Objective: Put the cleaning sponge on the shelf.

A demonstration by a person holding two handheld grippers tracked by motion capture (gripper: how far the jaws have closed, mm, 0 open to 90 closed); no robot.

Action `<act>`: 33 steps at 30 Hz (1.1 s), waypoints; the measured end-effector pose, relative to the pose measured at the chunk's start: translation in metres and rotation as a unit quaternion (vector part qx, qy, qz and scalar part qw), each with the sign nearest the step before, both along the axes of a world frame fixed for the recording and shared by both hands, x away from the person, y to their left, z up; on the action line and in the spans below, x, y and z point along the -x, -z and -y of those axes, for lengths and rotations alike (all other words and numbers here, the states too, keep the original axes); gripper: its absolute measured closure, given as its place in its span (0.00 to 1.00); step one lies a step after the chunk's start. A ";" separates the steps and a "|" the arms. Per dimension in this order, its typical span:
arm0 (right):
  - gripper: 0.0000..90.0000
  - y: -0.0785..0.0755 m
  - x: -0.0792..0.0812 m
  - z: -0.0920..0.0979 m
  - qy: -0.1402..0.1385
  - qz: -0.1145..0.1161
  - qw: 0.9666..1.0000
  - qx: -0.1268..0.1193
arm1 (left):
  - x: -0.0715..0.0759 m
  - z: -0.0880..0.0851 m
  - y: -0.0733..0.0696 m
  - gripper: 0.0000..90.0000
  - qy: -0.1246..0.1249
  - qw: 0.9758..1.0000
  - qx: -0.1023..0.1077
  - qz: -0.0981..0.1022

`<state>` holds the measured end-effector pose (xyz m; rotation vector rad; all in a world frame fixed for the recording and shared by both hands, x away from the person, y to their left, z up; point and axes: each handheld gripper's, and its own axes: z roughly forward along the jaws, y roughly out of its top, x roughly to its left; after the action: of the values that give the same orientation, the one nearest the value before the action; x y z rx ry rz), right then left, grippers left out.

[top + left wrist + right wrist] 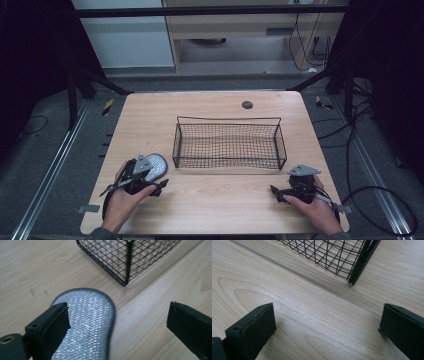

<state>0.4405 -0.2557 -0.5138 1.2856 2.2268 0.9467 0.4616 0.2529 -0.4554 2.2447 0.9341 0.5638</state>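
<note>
Insole [87,322] lies flat under the wide-apart left claw [117,322]; jaws may skid off. Right claw [327,327] gapes, empty.

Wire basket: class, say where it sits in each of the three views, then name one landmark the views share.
High view: wire basket at table centre, between both grippers.
Left gripper view: its corner at top, right of centre, beyond the silver insole.
Right gripper view: its corner at top centre.
Shared landmark: the wooden tabletop.
</note>
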 end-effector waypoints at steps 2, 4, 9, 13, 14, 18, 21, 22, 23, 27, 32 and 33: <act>0.00 0.000 0.000 0.000 0.000 -0.001 1.000 0.000 | -0.007 -0.005 -0.003 0.04 -0.007 1.000 -0.012 -0.014; 0.00 0.000 0.000 0.000 0.000 0.000 1.000 0.000 | -0.014 -0.011 -0.006 0.04 -0.024 0.999 -0.009 -0.030; 0.00 0.000 0.000 0.000 0.000 0.000 1.000 0.000 | -0.028 -0.023 -0.012 0.04 -0.056 0.996 -0.028 -0.065; 0.00 0.000 0.000 0.000 0.000 -0.001 1.000 0.001 | -0.032 -0.026 -0.017 0.04 -0.062 0.994 -0.036 -0.077; 0.00 0.000 0.000 0.000 0.000 -0.001 1.000 0.000 | -0.033 -0.026 -0.017 0.04 -0.063 0.994 -0.038 -0.081; 0.00 0.000 0.000 0.000 0.000 0.000 1.000 0.001 | -0.034 -0.027 -0.017 0.04 -0.060 0.993 -0.050 -0.093; 0.00 0.000 0.000 0.000 0.001 0.000 1.000 0.000 | -0.033 -0.028 -0.016 0.05 -0.055 0.991 -0.060 -0.105; 0.00 0.000 0.000 0.000 0.001 0.000 1.000 0.000 | -0.033 -0.028 -0.016 0.07 -0.053 0.990 -0.064 -0.110; 0.00 0.000 0.000 0.000 0.001 0.000 1.000 0.000 | -0.033 -0.028 -0.016 0.07 -0.053 0.990 -0.068 -0.112; 0.00 0.000 0.000 0.000 0.000 0.000 1.000 0.000 | -0.036 -0.031 -0.015 0.07 -0.054 0.988 -0.067 -0.131; 0.00 0.000 0.000 0.000 0.001 0.000 1.000 0.000 | -0.039 -0.031 -0.011 0.07 -0.055 0.985 -0.077 -0.146; 0.00 0.000 0.000 0.000 0.001 0.000 1.000 0.000 | -0.039 -0.032 -0.011 0.07 -0.055 0.984 -0.080 -0.149</act>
<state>0.4403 -0.2557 -0.5137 1.2869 2.2259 0.9462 0.5008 0.2844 -0.4445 2.4801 1.2042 0.3666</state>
